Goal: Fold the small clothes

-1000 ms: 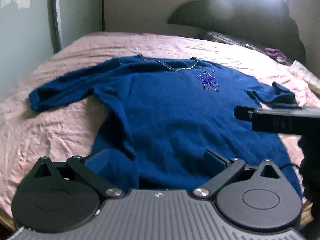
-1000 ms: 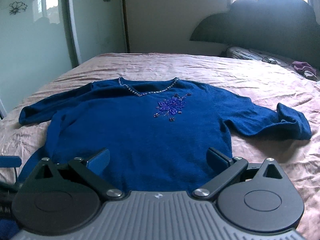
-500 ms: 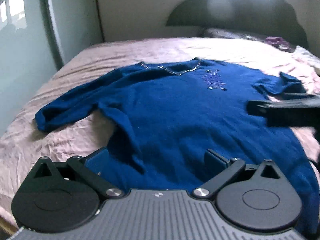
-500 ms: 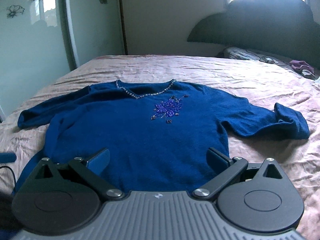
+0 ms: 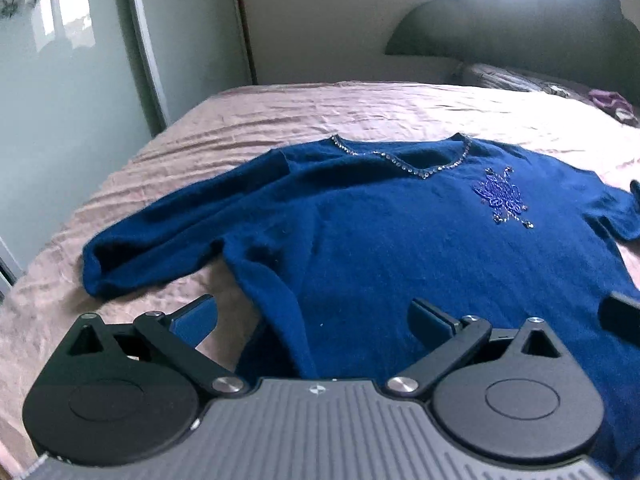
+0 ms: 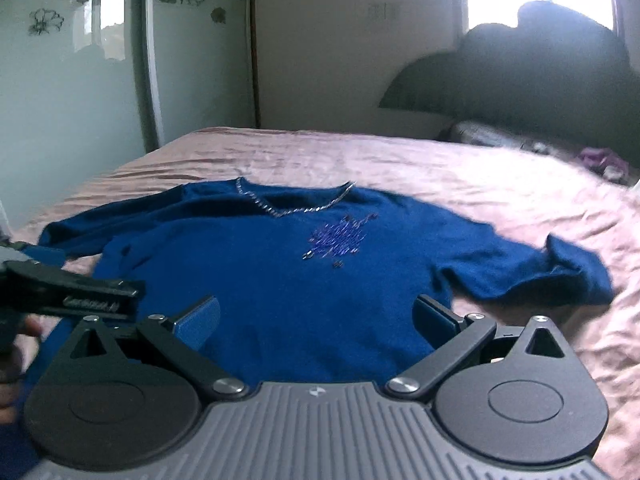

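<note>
A dark blue sweater (image 5: pixel 400 248) with a beaded V-neck and a purple flower motif lies flat, front up, on the pink bedspread (image 5: pixel 280 112); it also shows in the right wrist view (image 6: pixel 288 280). Its left sleeve (image 5: pixel 168 236) stretches out left, its right sleeve (image 6: pixel 560 272) out right. My left gripper (image 5: pixel 314 318) is open and empty over the sweater's lower left edge. My right gripper (image 6: pixel 316 316) is open and empty over the lower hem. The left gripper's body shows at the left edge of the right wrist view (image 6: pixel 68 292).
A dark headboard (image 6: pixel 520 80) and a dark pillow (image 5: pixel 516 80) lie at the far right. A small purple cloth (image 6: pixel 600 160) sits by the pillow. A glass wardrobe door (image 6: pixel 80 80) stands along the left side of the bed.
Both grippers have tilted up and shifted, so the sweater sits lower in both views. The left one has moved left toward the sweater's left side. Both stayed open.
</note>
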Demonstrator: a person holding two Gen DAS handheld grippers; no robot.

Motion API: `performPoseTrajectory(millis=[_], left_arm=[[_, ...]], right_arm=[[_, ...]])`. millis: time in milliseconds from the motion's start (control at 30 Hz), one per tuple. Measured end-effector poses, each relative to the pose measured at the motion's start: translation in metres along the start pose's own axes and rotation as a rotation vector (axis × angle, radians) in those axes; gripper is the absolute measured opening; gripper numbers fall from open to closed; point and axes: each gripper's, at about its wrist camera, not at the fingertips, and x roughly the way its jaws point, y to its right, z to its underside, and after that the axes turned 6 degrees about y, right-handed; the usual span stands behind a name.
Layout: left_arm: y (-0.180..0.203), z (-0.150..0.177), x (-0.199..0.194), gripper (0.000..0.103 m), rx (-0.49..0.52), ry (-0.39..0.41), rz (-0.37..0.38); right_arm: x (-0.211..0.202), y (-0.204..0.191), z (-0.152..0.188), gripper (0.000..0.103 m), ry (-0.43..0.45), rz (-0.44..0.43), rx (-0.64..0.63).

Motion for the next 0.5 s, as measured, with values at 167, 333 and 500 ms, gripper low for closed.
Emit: performPoseTrajectory(millis=[167,333,500], left_arm=[[0.0014,-0.0036,0.0052,0.102,-0.004,-0.004,-0.010],[0.0023,-0.0052,0.0088,0.102,0.007,-0.006,-0.015],[0.0040,-0.0049,0.0098,0.103,0.017,-0.011,-0.014]], right_arm=[[0.0035,-0.0023,0.0024,0.103,-0.012,0.013,-0.016],[0.0043,-0.0063,0.0048,0.103,0.000,0.031,-0.050],[0.0037,-0.0087,0.0051,0.103,0.017,0.054,-0.088]])
